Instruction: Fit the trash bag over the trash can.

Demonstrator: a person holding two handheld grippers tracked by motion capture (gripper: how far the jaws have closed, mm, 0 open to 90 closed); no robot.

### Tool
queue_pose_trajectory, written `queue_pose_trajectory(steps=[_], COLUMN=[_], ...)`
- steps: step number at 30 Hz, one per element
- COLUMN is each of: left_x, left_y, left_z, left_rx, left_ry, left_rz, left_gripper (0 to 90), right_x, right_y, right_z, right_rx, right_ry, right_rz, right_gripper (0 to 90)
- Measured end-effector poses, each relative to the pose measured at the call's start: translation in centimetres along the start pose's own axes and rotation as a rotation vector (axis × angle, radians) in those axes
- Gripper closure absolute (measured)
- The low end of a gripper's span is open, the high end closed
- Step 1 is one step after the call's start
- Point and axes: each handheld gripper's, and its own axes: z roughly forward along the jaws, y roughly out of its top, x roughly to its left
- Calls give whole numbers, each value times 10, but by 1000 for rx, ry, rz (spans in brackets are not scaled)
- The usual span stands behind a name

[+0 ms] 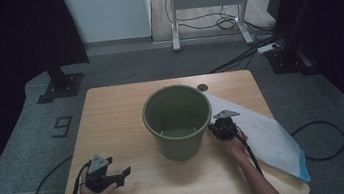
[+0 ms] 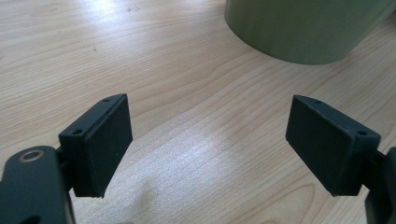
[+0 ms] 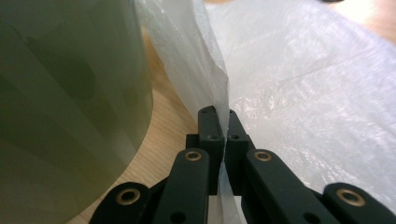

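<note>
My right gripper [image 3: 223, 122] pinches a fold of the white bag [image 1: 266, 135] lying just right of the green bin [image 1: 178, 121]. Left gripper [image 1: 120, 177] is spread, idle. Risk: thin film slips or tears, or drags the bin.

Wide-open left claw [image 2: 208, 144] above bare wooden table [image 2: 154, 60], green bucket [image 2: 303, 28] just beyond.
</note>
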Motion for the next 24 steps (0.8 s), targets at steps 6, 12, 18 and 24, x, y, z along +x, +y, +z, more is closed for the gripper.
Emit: queue_pose_trajectory(steps=[6,12,18,24], left_x=[0,1,1,0], left_y=[-1,-2,-2,-2], left_z=[0,1,1,0], left_rx=[-2,-4,-6,-4], left_ry=[-2,0,7,9], left_rz=[2,2,9,11], left_gripper=[145,145,145,145], right_x=[-7,-13,-17,-17], right_y=[8,18,26,37], right_z=[-21,-44,-68,-91], right_rx=[-89,-175,-262,-341], right_ry=[38,73,72,85], right_rz=[47,124,137,141], right_gripper=[886,886,886,887])
